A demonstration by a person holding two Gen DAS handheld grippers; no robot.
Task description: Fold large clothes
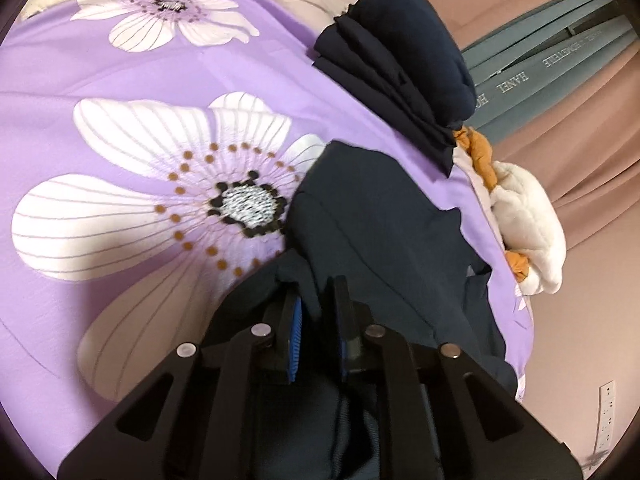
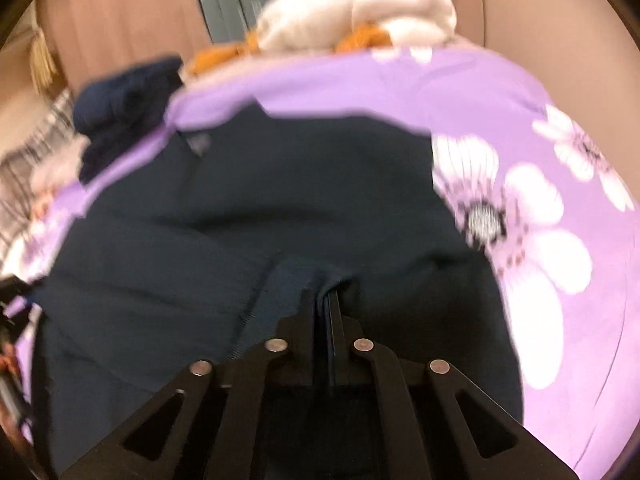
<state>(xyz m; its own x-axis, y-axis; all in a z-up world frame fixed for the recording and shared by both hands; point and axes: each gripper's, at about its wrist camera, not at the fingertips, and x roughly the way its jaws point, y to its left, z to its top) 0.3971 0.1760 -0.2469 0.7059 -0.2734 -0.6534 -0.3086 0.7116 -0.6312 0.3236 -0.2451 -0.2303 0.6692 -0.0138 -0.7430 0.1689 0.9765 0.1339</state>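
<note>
We are working over a bed spread with a purple floral sheet [image 1: 120, 64], and the largest thing on it for us is the dark garment [image 2: 248, 216] we are folding, which lies across the near part of the sheet and runs up into both of our tools. Farther off, a stack of folded navy clothes [image 1: 400, 56] sits at the sheet's far edge, and just beside it a white plush blanket [image 1: 528, 224] with an orange ruffled cloth [image 1: 478, 150] bunches over the side. Our right gripper [image 2: 325, 312] has its jaws pressed together on a pleat of the dark garment. Our left gripper [image 1: 316, 304] has its blue pads [image 1: 297, 312] a little apart with a ridge of the same fabric rising between them; we cannot tell whether that fabric is firmly pinched. That is our main risk: if the left side holds loosely, a lift would let its edge slip out and the fold would skew. The right view is blurred, so a quick sweep could also drag the sheet or nudge the navy stack.
</note>
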